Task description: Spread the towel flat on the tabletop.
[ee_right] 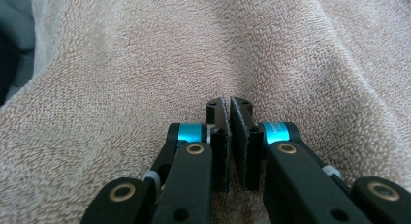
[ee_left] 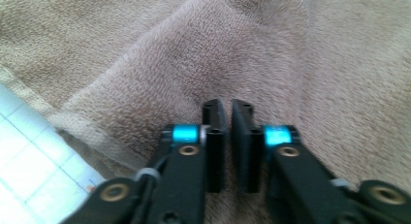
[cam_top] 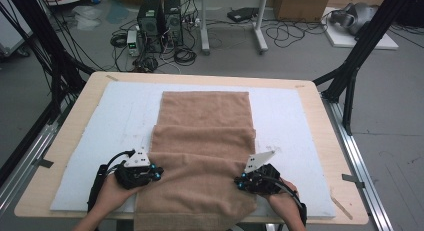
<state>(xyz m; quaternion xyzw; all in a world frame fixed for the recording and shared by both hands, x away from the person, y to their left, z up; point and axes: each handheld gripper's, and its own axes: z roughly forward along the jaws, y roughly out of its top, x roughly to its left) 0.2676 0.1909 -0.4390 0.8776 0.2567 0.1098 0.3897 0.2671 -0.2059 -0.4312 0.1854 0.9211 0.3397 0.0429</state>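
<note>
A tan terry towel (cam_top: pixel 204 136) lies lengthwise on the white mat (cam_top: pixel 112 126), with two folds across its middle and its near end hanging over the table's front edge. My left gripper (cam_top: pixel 158 175) sits at the towel's left edge and points inward. In the left gripper view its jaws (ee_left: pixel 228 107) stand together on the towel (ee_left: pixel 271 54), and I see no cloth between the pads. My right gripper (cam_top: pixel 238 183) sits at the towel's right edge. Its jaws (ee_right: pixel 227 104) are also together, with creased towel (ee_right: pixel 145 78) just beyond the tips.
The mat covers most of the wooden table (cam_top: pixel 320 126). Black frame posts (cam_top: pixel 355 56) rise at both far corners. Computers (cam_top: pixel 160 21) and cables lie on the floor behind. Bare mat lies to either side of the towel.
</note>
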